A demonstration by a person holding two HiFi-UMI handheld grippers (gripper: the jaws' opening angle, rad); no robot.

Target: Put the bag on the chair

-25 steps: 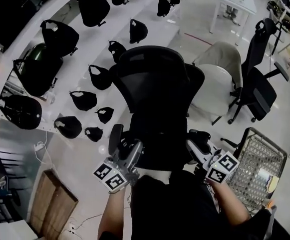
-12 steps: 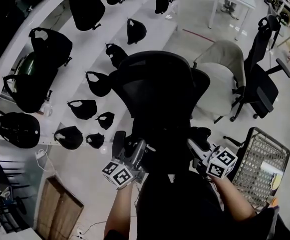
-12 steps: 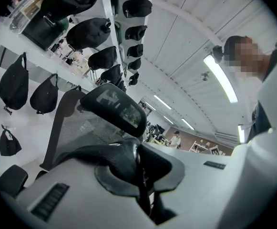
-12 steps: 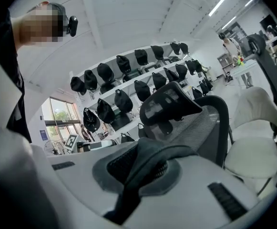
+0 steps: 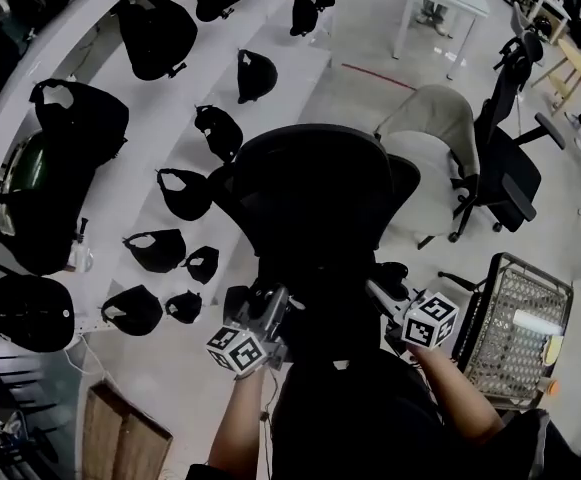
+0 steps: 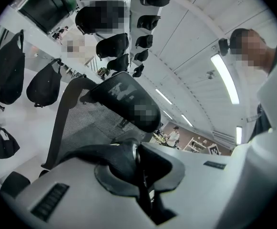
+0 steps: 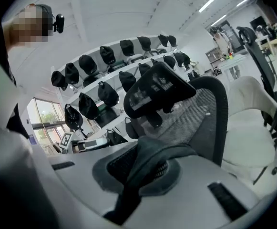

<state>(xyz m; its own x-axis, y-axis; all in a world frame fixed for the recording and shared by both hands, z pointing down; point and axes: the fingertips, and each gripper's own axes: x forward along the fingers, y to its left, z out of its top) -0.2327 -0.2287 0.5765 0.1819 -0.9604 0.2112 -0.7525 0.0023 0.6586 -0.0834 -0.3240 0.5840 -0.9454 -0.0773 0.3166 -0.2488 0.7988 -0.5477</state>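
Observation:
A black mesh office chair (image 5: 310, 193) with a headrest stands right in front of me, its back toward me. A black bag (image 5: 345, 418) hangs low between my two grippers, close to my body. My left gripper (image 5: 270, 308) is shut on a black strap (image 6: 121, 159) of the bag, with the chair back (image 6: 81, 123) just beyond it. My right gripper (image 5: 382, 296) is shut on another dark strap (image 7: 152, 159), near the chair's mesh back (image 7: 198, 113). Most of the chair's seat is hidden behind its back and the bag.
White shelves (image 5: 90, 168) at the left carry several black bags. A pale chair (image 5: 435, 153) and another black chair (image 5: 510, 163) stand at the right. A wire basket cart (image 5: 520, 328) is close at the right. A wooden board (image 5: 120, 438) lies at lower left.
I have come a little closer to the chair and the two grippers have drawn slightly nearer each other. Both stay shut on the straps.

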